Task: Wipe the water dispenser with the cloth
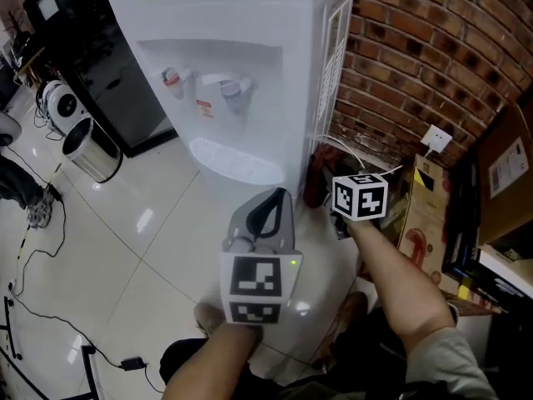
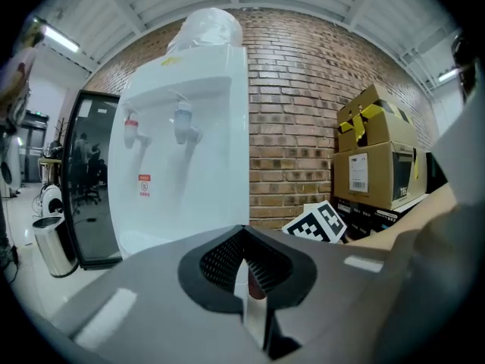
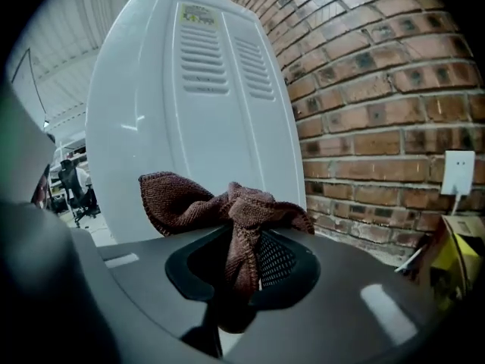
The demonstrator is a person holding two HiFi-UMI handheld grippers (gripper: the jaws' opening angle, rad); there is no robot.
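Observation:
The white water dispenser stands against a brick wall, with two taps and a drip tray on its front. My right gripper is shut on a brown knitted cloth, which bunches above the jaws. It points at the dispenser's vented side panel, low down and a little apart from it. In the head view only that gripper's marker cube shows, right of the dispenser's base. My left gripper hangs before the lower front of the dispenser, its jaws shut with nothing in them.
The brick wall carries a wall socket. Cardboard boxes are stacked at the right, close to my right arm. A metal bin and a black cabinet stand left of the dispenser. Cables trail over the tiled floor.

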